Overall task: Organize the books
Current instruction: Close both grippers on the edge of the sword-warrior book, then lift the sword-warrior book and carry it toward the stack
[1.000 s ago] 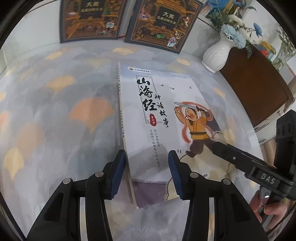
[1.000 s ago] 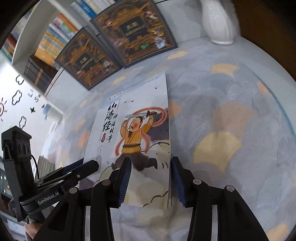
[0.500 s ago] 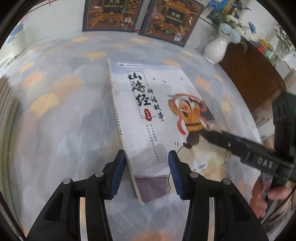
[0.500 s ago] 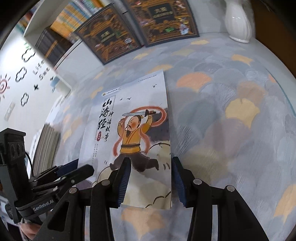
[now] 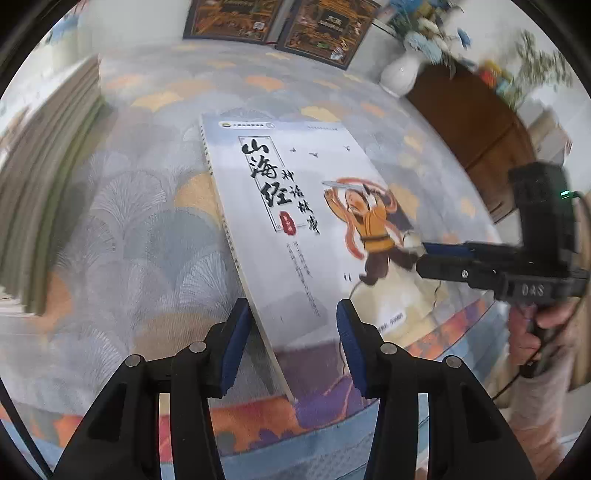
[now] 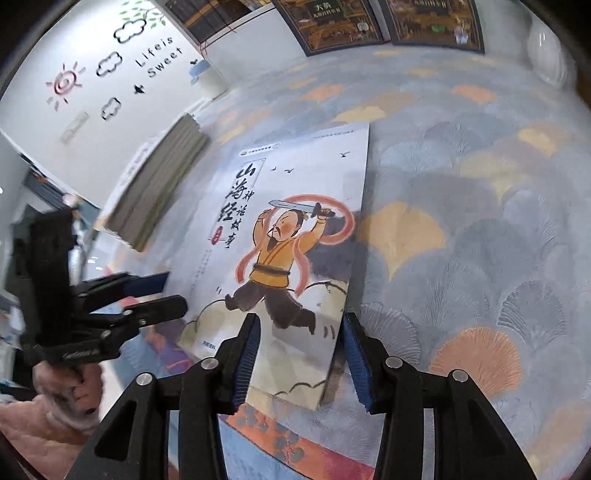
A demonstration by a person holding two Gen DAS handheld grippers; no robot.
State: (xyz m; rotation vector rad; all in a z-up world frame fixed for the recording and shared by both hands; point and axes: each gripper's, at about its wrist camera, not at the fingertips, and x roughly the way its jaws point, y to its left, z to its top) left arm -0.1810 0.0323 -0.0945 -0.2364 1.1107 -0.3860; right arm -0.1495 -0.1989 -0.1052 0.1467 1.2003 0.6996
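Left wrist view: the illustrated book (image 5: 295, 221) is held clear above the patterned carpet (image 5: 140, 236), front cover up, its long axis running straight away from the left gripper (image 5: 290, 343). The bound spine edge passes down between the blue pads (image 5: 232, 343). Both pads stand slightly off the cover; the jaws sit part-open, and whether they pinch the near corner I cannot tell from this angle. The right gripper (image 5: 421, 258) comes in from the right side, its fingers laid over and under the book's open edge near the painted figure's legs.

A stack of books (image 5: 40, 199) lies on the carpet to the far left, blurred. Two dark boxed volumes (image 5: 273, 22) lean on the far wall; a white vase (image 5: 400, 74) stands beside a brown cabinet (image 5: 476, 125).

Right wrist view: the same book (image 6: 291, 243) stretches away from the right gripper (image 6: 301, 354), and the fore-edge corner lies between the pads (image 6: 356, 362). Jaws part-open here too; contact not clear. The left gripper (image 6: 162, 291) holds at the spine side. The stack (image 6: 162, 177) lies beyond it, to the left, so the spine side and the left hand are nearer. Judged: the book goes spine-first toward that stack.
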